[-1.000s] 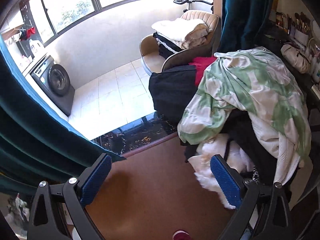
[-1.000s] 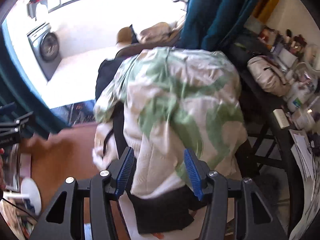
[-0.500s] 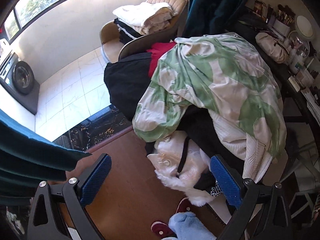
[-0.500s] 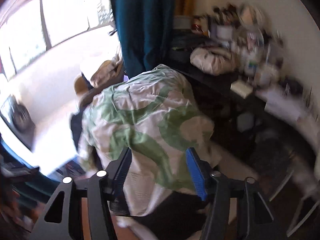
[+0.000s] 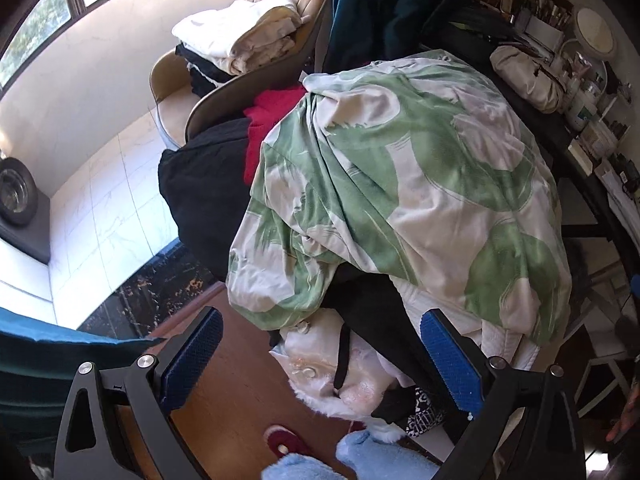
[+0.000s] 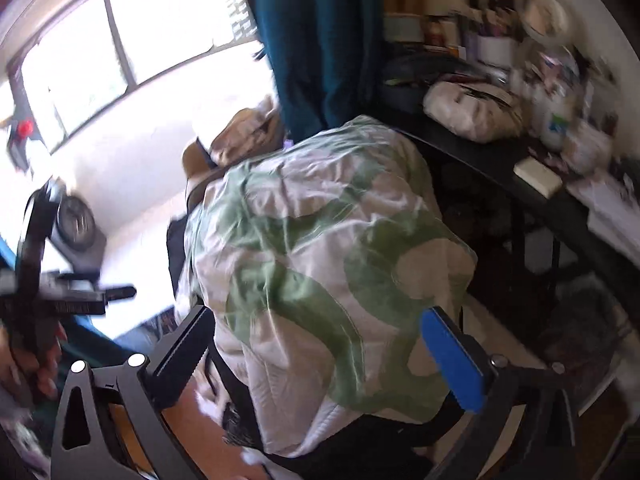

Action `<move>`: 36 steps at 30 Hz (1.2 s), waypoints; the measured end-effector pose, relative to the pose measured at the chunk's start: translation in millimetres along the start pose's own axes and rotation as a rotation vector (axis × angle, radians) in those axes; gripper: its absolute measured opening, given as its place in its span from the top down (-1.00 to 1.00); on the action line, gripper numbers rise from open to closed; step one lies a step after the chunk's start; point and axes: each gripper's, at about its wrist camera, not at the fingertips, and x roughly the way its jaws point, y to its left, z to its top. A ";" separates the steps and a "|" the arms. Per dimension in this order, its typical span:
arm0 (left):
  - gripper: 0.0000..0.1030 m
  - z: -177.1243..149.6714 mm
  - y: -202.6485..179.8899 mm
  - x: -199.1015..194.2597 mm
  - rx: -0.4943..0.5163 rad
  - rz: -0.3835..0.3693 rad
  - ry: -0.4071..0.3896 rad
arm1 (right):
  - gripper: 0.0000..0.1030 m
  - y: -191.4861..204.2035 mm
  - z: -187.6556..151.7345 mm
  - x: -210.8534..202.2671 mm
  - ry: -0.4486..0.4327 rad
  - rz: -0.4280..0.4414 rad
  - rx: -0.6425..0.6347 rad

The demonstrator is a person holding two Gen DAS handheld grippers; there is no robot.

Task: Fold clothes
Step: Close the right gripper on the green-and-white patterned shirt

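Grippers are being lowered toward the heaped laundry (image 5: 400, 184) at frame centre, apparently for a first pick. Left gripper (image 5: 320, 360) is being held spread and empty; right gripper (image 6: 316, 360) has just been opened wide, nothing pinched.

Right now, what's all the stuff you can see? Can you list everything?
leafy garment: one, green and cream, draped on top of the clothes heap.
black clothes: some, black, under and beside the leafy one.
red garment: one, red, tucked behind the leafy one.
fluffy garment: one, white, hanging low on the heap.
folded stack: one, cream over black, on the beige chair.
curtain: teal, behind the heap.
pouch: one, cream, on the dark desk.
left gripper: black with blue pads, open.
right gripper: same colours, jaws just opened wide, gripping nothing.
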 end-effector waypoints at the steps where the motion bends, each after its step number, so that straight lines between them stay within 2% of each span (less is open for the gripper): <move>1: -0.93 4.3 6.8 3.0 -0.022 -0.027 0.002 | -1.00 3.4 -3.2 6.0 0.025 -0.019 -0.025; 5: -0.93 20.9 27.1 18.8 -0.063 -0.093 0.011 | -1.00 14.5 -16.1 29.5 0.103 -0.085 -0.052; 11: -0.93 46.8 54.8 43.4 -0.037 -0.141 0.039 | -1.00 47.2 -15.5 63.0 0.126 -0.209 -0.080; 17: -0.93 72.8 89.2 56.4 0.100 -0.146 0.035 | -0.99 120.2 -3.0 109.8 0.150 -0.256 -0.214; 20: -0.93 84.9 103.5 62.7 0.114 -0.185 0.063 | -0.94 139.6 2.5 134.4 0.166 -0.269 -0.200; 23: -0.93 94.0 119.0 69.3 0.064 -0.221 0.088 | -0.87 155.4 19.4 158.0 0.168 -0.271 -0.164; 27: -0.93 104.2 141.5 73.6 -0.035 -0.239 0.098 | -0.88 169.1 60.5 181.7 0.117 -0.304 -0.112; 30: -0.93 110.7 150.5 72.0 -0.048 -0.233 0.080 | -0.86 175.7 81.3 208.7 0.166 -0.333 -0.136; 31: -0.93 113.8 151.3 70.9 -0.039 -0.230 0.073 | -0.81 175.2 83.5 214.1 0.188 -0.344 -0.149; 32: -0.93 116.0 151.5 70.0 -0.032 -0.232 0.067 | -0.68 174.5 85.3 219.0 0.210 -0.354 -0.162; 34: -0.93 120.3 150.6 68.9 -0.023 -0.245 0.060 | -0.37 165.8 88.0 209.6 0.198 -0.334 -0.121; 36: -0.93 127.0 146.9 70.8 -0.021 -0.264 0.068 | 0.23 156.5 90.2 193.2 0.173 -0.270 -0.056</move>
